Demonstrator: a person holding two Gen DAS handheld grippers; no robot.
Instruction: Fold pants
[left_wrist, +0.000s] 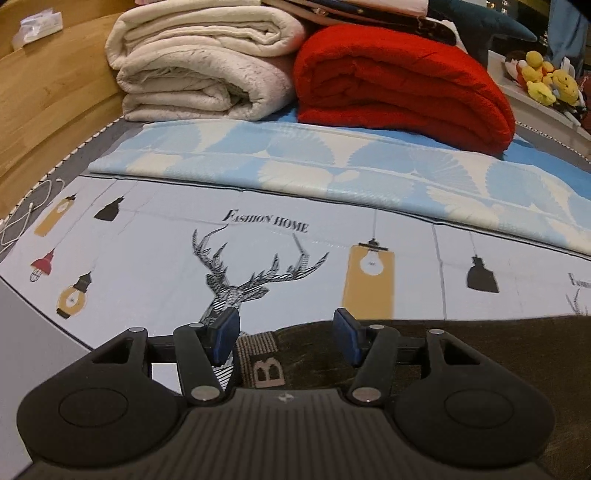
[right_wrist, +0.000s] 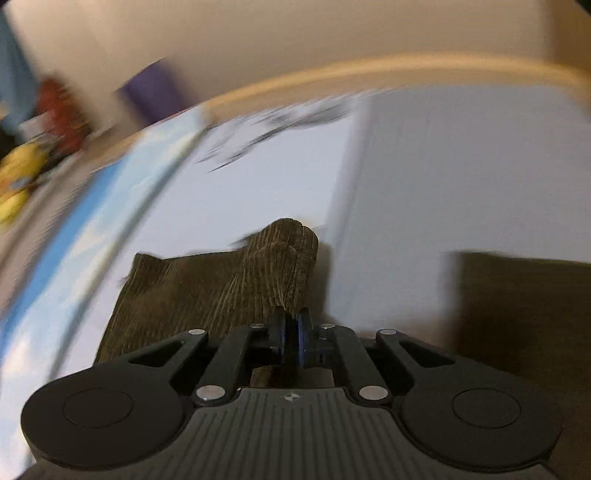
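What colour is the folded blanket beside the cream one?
Bright red blanket, clearest in the left wrist view.

Right claw (right_wrist: 291, 325) pinched on brown corduroy pants (right_wrist: 221, 288), background blurred.

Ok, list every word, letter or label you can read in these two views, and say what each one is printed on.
"FASHION HOME": on the printed bedsheet, above the deer drawing.
"B": a large letter on the patch of the dark brown pants.
Cut-off lettering at the sheet's right edge: too partial to read.
Right wrist view: blurred, nothing readable.
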